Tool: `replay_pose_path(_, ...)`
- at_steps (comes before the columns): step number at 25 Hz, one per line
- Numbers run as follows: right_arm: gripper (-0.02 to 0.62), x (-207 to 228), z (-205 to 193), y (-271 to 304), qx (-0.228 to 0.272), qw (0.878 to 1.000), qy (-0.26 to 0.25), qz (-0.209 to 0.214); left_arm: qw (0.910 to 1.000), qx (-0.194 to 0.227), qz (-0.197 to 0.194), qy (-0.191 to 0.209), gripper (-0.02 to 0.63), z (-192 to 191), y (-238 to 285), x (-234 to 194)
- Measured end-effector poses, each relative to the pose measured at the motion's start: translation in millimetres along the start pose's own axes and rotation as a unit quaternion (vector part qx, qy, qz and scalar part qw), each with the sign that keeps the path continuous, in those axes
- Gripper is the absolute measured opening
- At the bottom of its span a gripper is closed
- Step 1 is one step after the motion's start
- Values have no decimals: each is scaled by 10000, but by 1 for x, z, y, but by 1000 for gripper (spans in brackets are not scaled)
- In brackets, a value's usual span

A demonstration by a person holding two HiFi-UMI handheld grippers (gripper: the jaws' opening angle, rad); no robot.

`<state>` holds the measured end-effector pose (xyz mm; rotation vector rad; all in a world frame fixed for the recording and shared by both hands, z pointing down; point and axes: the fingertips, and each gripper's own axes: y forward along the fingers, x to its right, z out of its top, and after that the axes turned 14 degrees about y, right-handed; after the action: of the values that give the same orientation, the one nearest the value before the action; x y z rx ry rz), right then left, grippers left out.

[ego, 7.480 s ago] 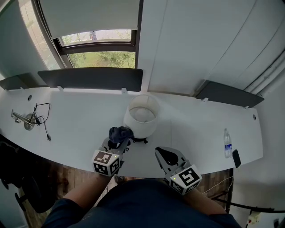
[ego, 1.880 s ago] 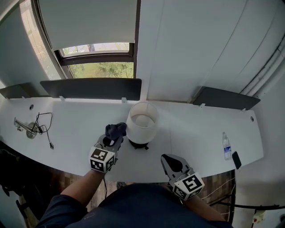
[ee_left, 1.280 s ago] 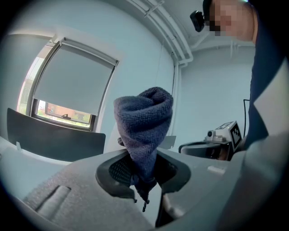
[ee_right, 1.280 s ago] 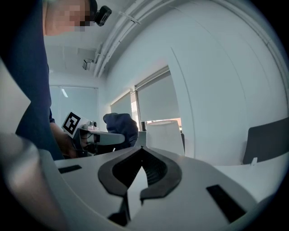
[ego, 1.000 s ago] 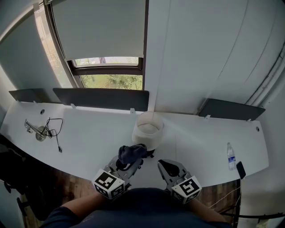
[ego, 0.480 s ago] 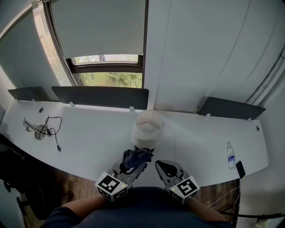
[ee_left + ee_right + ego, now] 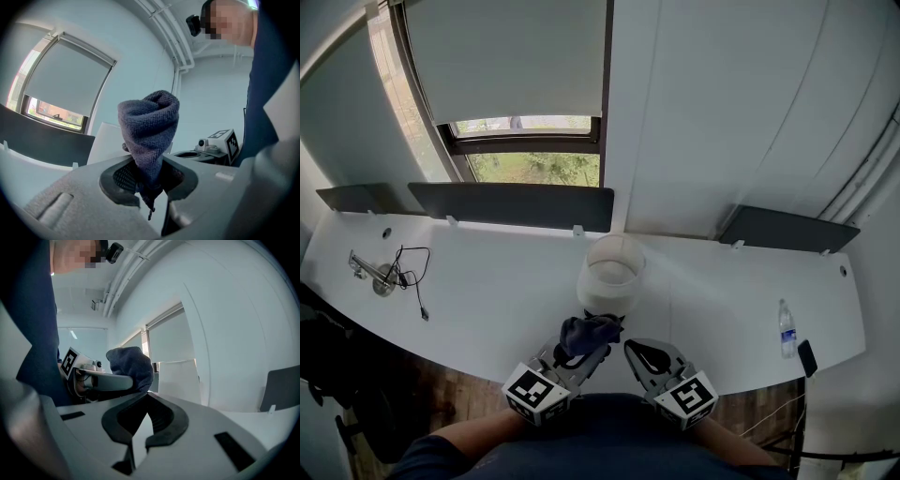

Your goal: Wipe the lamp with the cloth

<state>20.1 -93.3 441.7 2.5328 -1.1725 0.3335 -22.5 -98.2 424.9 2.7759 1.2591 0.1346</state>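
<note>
A: L gripper point(image 7: 580, 346) jaws pinch the cloth point(image 7: 588, 329) tight. The lamp point(image 7: 610, 274) sits just in front of them.
B: R gripper point(image 7: 644, 355) jaws are closed, nothing in them. Rub soft, don't tip it.

Head view looks steeply down over the surface point(image 7: 469, 281) from its near edge. Each gripper view rides low, close behind its own fingers point(image 7: 70, 206), facing the far wall point(image 7: 722, 112); all three share the cloth point(image 7: 586, 330) and lamp point(image 7: 611, 272).
</note>
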Motion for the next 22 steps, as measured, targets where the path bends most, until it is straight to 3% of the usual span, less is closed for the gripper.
replay_pose_path(22,11,-1,0,10,-56,10000,-6,80,10000,-24,28,-67,97,-3,-3,-9)
